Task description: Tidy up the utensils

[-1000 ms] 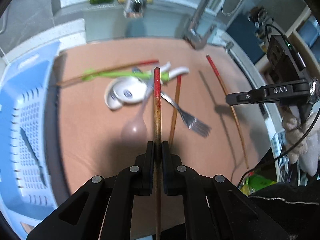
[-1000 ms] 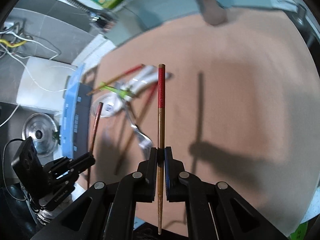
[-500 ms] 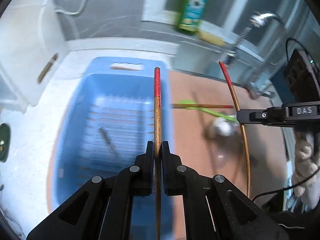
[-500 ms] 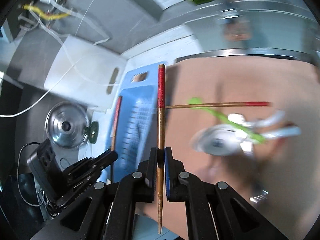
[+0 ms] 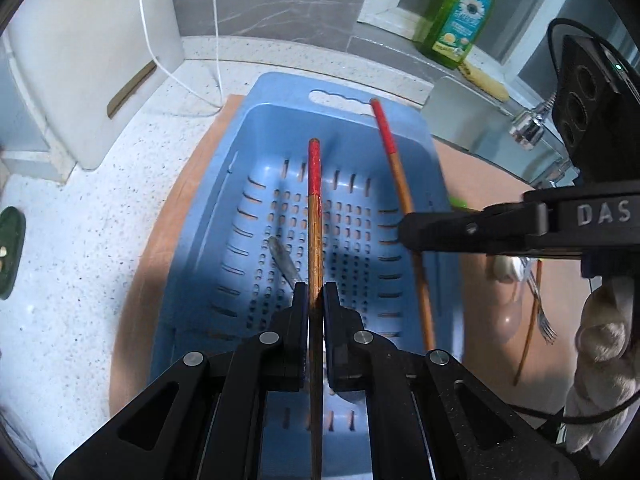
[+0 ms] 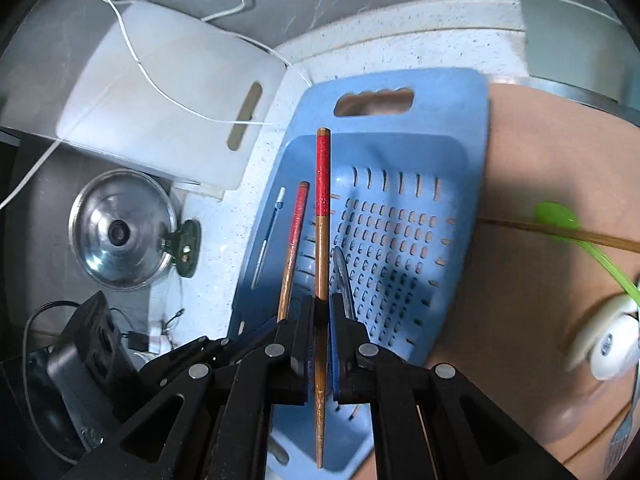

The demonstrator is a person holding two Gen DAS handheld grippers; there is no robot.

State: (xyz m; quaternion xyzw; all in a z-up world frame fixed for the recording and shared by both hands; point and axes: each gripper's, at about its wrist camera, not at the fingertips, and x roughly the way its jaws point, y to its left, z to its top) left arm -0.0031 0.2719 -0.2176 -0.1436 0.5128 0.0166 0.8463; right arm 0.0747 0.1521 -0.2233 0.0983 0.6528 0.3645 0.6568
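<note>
- Over the blue basket (image 5: 256, 152), in the left wrist view, the left claw (image 5: 316, 300) is clamped on a red-tipped wooden chopstick (image 5: 315, 216), which runs straight up the middle of the frame with its red end above the slotted basket floor.
- A small grey utensil (image 5: 285, 260) lies on that floor just left of the held stick; what it is I cannot tell.
- To the right, the right claw (image 5: 404, 232) reaches in sideways, pinched on a second chopstick (image 5: 396, 168) whose red end points at the basket's far rim near the handle slot.
- Beyond it, on the tan mat (image 5: 480, 184), a fork (image 5: 540, 312) and another chopstick (image 5: 530, 320) lie near each other, well apart from the basket.
- A green soap bottle (image 5: 460, 12) stands on the ledge behind, and a white box (image 5: 92, 48) sits on the speckled worktop (image 5: 80, 260) to the left.
- In the right wrist view, the right claw (image 6: 320, 312) is closed tight on its chopstick (image 6: 322, 200), red end up, over the near-left part of the basket (image 6: 460, 112).
- The left claw (image 6: 276, 322) shows just beside it at lower left, its chopstick (image 6: 294, 236) almost parallel.
- On the mat (image 6: 520, 128) to the right lie a green utensil (image 6: 560, 216), a brown chopstick (image 6: 520, 226) crossing it and a white spoon (image 6: 612, 344), blurred.
- A steel lid (image 6: 120, 232) sits off to the left.
</note>
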